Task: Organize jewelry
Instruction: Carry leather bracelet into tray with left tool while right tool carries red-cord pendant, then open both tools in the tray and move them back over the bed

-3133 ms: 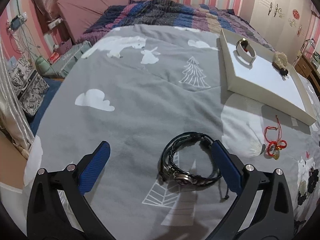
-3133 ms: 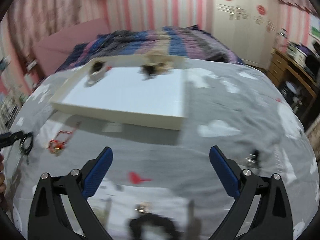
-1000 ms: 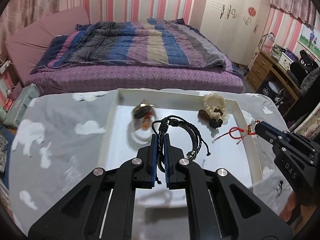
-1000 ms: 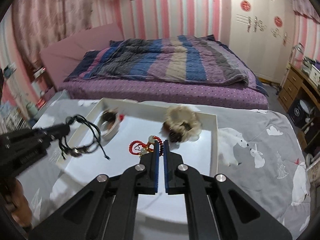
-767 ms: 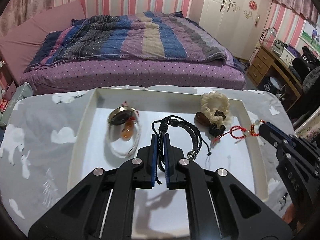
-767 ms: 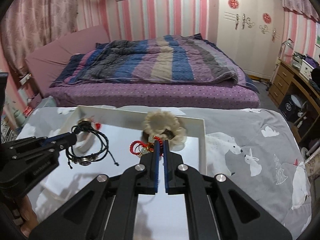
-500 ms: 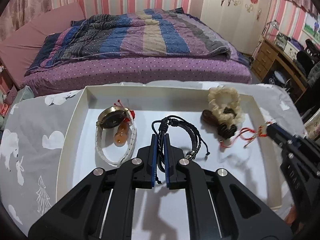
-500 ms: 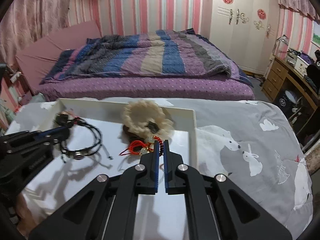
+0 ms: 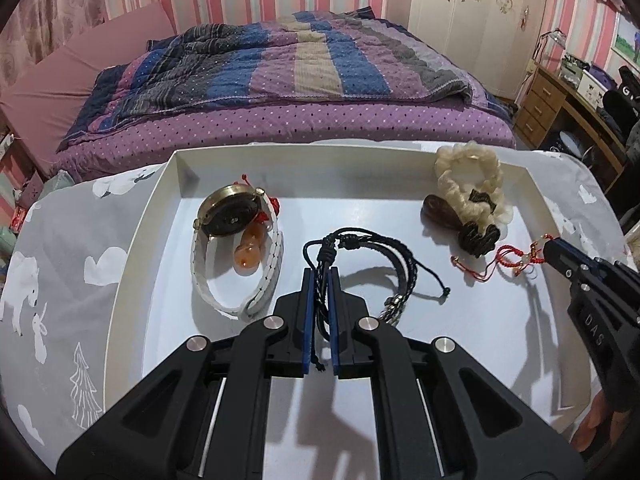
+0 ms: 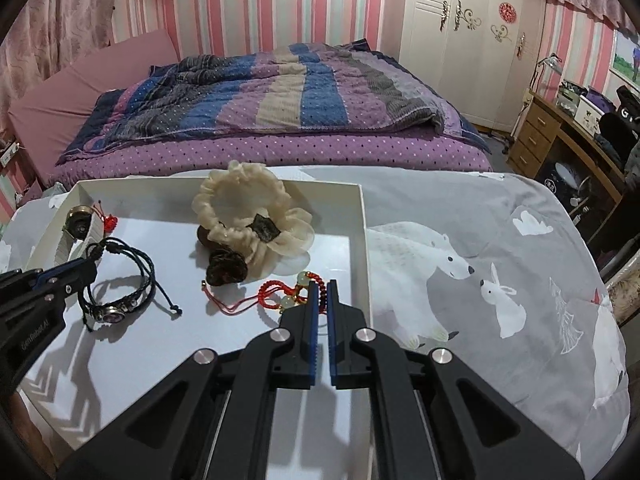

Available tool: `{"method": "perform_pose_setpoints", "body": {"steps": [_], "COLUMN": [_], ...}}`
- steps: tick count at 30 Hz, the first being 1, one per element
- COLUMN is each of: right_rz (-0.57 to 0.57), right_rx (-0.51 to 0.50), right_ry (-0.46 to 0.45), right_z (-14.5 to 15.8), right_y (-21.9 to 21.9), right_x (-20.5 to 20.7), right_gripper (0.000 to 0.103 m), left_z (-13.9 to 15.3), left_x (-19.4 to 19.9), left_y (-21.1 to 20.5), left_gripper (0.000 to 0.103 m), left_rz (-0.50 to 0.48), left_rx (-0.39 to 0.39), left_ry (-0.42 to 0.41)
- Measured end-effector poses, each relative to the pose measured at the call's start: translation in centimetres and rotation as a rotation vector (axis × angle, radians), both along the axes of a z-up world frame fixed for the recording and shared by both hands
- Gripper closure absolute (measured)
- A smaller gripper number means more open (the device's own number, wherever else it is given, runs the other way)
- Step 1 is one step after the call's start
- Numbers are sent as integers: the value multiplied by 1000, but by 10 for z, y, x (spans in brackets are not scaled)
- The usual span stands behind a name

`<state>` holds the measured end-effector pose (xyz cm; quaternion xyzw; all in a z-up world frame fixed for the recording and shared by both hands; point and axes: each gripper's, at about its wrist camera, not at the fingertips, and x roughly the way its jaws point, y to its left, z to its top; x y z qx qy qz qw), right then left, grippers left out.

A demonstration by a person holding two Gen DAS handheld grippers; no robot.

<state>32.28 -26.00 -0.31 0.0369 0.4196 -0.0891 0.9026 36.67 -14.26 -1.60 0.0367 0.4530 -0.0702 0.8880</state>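
Observation:
A shallow white tray (image 9: 132,236) (image 10: 362,216) lies on a grey printed bedcover. My left gripper (image 9: 320,274) is shut on a black braided cord bracelet (image 9: 400,264) (image 10: 132,276), which hangs just above the tray's middle. My right gripper (image 10: 322,286) (image 9: 554,246) is shut on a red cord bracelet with pale beads (image 10: 280,294) (image 9: 508,258), low over the tray's right part. In the tray lie a white-strapped watch with an orange charm (image 9: 236,240) (image 10: 78,228) and a cream scrunchie with dark pieces (image 9: 472,192) (image 10: 248,216).
The grey bedcover with white bears and rabbits (image 10: 480,272) spreads around the tray. Behind it is a bed with a striped purple quilt (image 9: 280,64). A wooden desk (image 10: 560,132) and a white wardrobe (image 10: 468,40) stand at the right. A fingertip (image 9: 596,428) shows under the right tool.
Both grippers have come down and forward over the tray, each still holding its bracelet. The tray and its watch and scrunchie look nearer; the red bracelet now trails close to the tray floor.

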Motion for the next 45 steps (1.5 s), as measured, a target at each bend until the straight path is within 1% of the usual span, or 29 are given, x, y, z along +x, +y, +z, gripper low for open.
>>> {"method": "perform_pose_setpoints", "body": {"steps": [3,9,13,15,16,17,21,23,24,25,26,27,28,30,31,32,33,34,37,38,39,41,42,44,45], "right_rz": [-1,-5,2,6,6,4,8,12,9,8,11,14,11,3,7,8,4,-1,-24,-32,-42,-91,-114,-157,-172], "right_rx": [9,43,30,35,42,50,99,129,132,132,137,142,140,121,117,116,114,110,66,45,30,-13,-31,-80,-100], "right_ry": [16,43,57,61,61,61,40,20,9,-4,-25,-41,-55,-84,-92,-105,-114,-125,-159,-167,-175,-203,-219,-260,-272], "right_z": [-5,-14,-16,-17,-17,-16,-9,-4,-2,2,6,10,13,20,23,26,29,32,45,50,54,68,75,92,98], "right_y": [-2,-8,-5,-4,-4,-5,-8,-11,-11,-12,-12,-12,-12,-11,-10,-12,-12,-14,-27,-32,-37,-50,-56,-66,-69], "right_x": [2,6,6,7,7,6,2,0,-1,-2,-5,-6,-7,-10,-11,-12,-13,-14,-20,-21,-23,-32,-37,-49,-55], "right_gripper": [100,100,99,99,99,99,98,97,97,92,84,62,50,50,47,42,40,34,30,24,21,10,9,2,2], "left_z": [-4,-10,-10,-11,-10,-9,1,9,12,16,21,24,28,35,39,43,47,51,61,63,66,72,77,86,91], "left_x": [2,4,4,5,5,4,-1,-4,-5,-8,-11,-13,-15,-17,-19,-20,-21,-22,-22,-23,-22,-20,-21,-23,-26], "left_y": [1,1,1,1,1,2,4,5,6,6,6,6,7,9,10,13,15,18,34,39,45,53,59,67,70], "left_gripper": [98,98,95,90,83,73,60,49,46,38,31,29,25,19,13,5,3,3,3,3,3,3,3,3,3], "left_rz": [3,7,4,5,9,14,17,17,20,24,28,31,34,36,41,55,70,86,116,125,143,169,184,206,218], "left_rx": [-7,15,18,12,13,14,-8,-19,-17,-13,-7,-6,-7,-7,-8,-5,1,8,17,16,18,17,14,7,-1], "left_ry": [14,24,29,30,27,22,-5,-30,-43,-60,-83,-97,-116,-136,-147,-163,-174,-187,-196,-198,-198,-199,-202,-212,-217]}}
